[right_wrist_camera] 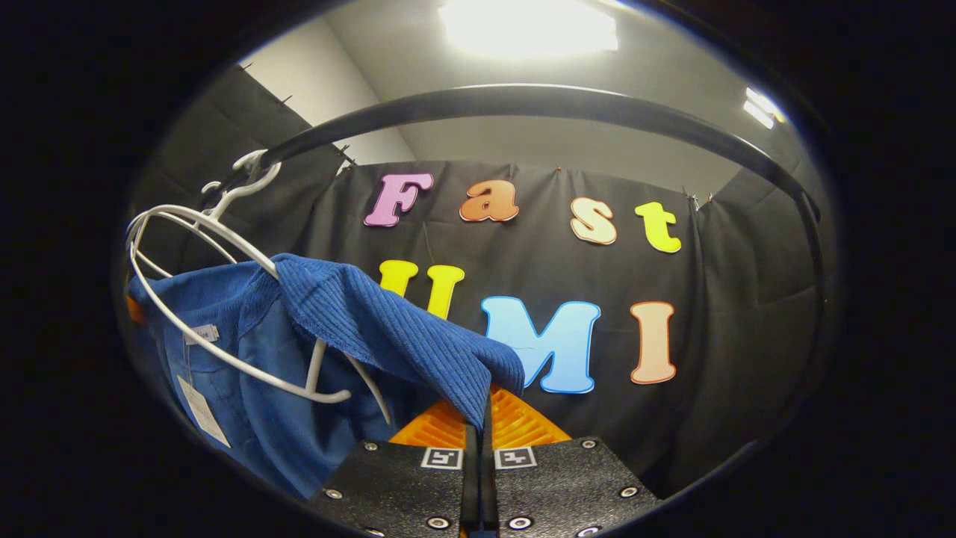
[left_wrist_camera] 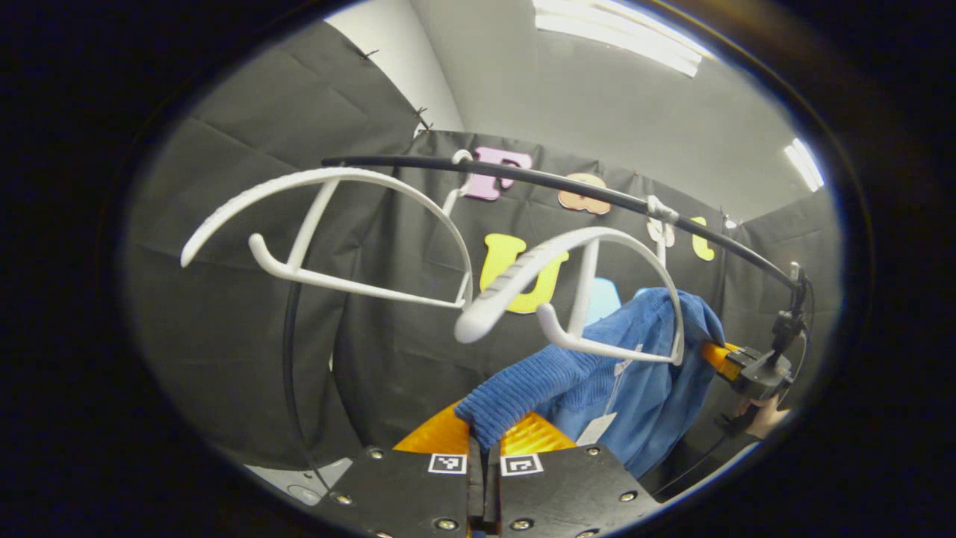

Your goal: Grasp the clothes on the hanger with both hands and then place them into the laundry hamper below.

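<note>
sweater point(right_wrist_camera: 388, 329) blue ribbed | hangers point(left_wrist_camera: 328, 224) white | rail point(right_wrist_camera: 553, 101) black | fingers point(right_wrist_camera: 515, 422) orange

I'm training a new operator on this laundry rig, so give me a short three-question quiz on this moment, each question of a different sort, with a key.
1. True or false: the left gripper is shut on the blue garment.
2. Multiple choice: in the left gripper view, how many white hangers hang on the black rail? A) one B) two C) four
3. Fill in: in the right gripper view, the right gripper pinches a fold of the garment, while the rest is draped over a white ____.

Key: 1 true; 2 B, the bare hanger and the hanger with the garment; 3 hanger.
</note>
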Demonstrator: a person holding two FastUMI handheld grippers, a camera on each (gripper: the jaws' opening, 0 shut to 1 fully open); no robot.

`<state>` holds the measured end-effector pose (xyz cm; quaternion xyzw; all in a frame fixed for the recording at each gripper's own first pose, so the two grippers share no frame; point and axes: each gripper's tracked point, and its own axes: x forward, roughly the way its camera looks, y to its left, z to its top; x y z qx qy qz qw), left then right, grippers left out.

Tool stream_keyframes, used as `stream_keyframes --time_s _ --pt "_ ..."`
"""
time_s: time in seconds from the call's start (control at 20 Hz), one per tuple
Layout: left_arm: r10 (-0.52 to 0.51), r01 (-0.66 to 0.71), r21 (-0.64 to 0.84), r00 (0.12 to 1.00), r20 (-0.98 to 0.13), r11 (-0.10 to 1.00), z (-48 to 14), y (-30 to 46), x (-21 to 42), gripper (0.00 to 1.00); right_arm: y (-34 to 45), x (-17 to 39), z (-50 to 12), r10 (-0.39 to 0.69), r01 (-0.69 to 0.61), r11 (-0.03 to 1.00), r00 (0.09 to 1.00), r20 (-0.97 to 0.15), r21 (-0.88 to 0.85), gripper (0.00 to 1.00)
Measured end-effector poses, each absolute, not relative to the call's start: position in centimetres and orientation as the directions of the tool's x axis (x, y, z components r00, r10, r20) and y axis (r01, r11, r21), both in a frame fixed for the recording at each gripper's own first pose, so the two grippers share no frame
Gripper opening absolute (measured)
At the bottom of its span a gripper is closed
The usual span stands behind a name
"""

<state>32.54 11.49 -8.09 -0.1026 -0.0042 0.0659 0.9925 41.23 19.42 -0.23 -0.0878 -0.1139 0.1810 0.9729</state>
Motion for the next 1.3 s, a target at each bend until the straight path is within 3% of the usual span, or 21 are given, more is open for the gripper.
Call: stream_keyframes --time_s 0.2,0.35,0.4,0.5,0.6,0.7,0.9,0.95,1.0,1.3 --pt "0.120 -0.124 -0.209 0.992 -0.033 0.970 -9.0 9.8 34.3 0.02 19.4 41.9 -2.5 0.327 -0.246 0.891 0.931 0.163 -0.381 0.01" --pt "0.069 -0.071 -0.190 0.997 -0.019 0.979 -8.6 6.7 35.3 0.07 17.6 43.5 -2.5 0.283 -0.220 0.920 0.946 0.161 -0.325 0.01" --pt "0.049 -0.051 -0.189 0.999 -0.017 0.981 -8.5 5.9 35.6 0.02 16.9 43.6 -2.8 0.265 -0.213 0.931 0.953 0.148 -0.296 0.01" --pt "0.017 -0.021 -0.211 1.000 -0.019 0.977 -8.9 4.5 36.1 0.01 17.0 43.4 -4.8 0.270 -0.225 0.921 0.957 0.106 -0.318 0.01" --pt "0.016 -0.025 -0.221 0.999 -0.044 0.975 -9.9 3.8 36.5 0.07 17.3 42.4 -6.8 0.290 -0.253 0.907 0.955 0.063 -0.338 0.01" --pt "0.024 -0.039 -0.217 0.997 -0.069 0.975 -10.7 3.6 36.8 0.02 17.6 41.4 -8.4 0.311 -0.282 0.897 0.950 0.032 -0.339 0.01" --pt "0.051 -0.066 -0.165 0.994 -0.092 0.984 -11.2 3.5 36.5 0.02 17.5 39.6 -10.6 0.336 -0.323 0.893 0.942 -0.014 -0.312 0.01" --pt "0.050 -0.065 -0.160 0.994 -0.098 0.985 -11.4 3.2 36.6 0.06 17.5 39.4 -11.3 0.339 -0.334 0.896 0.940 -0.036 -0.291 0.01" --pt "0.049 -0.066 -0.157 0.993 -0.110 0.985 -11.7 3.2 36.6 0.02 17.3 39.3 -11.9 0.334 -0.336 0.900 0.941 -0.056 -0.278 0.01" --pt "0.055 -0.080 -0.157 0.986 -0.159 0.984 -13.4 2.7 34.2 0.02 15.8 37.3 -14.8 0.311 -0.337 0.909 0.940 -0.138 -0.245 0.01"
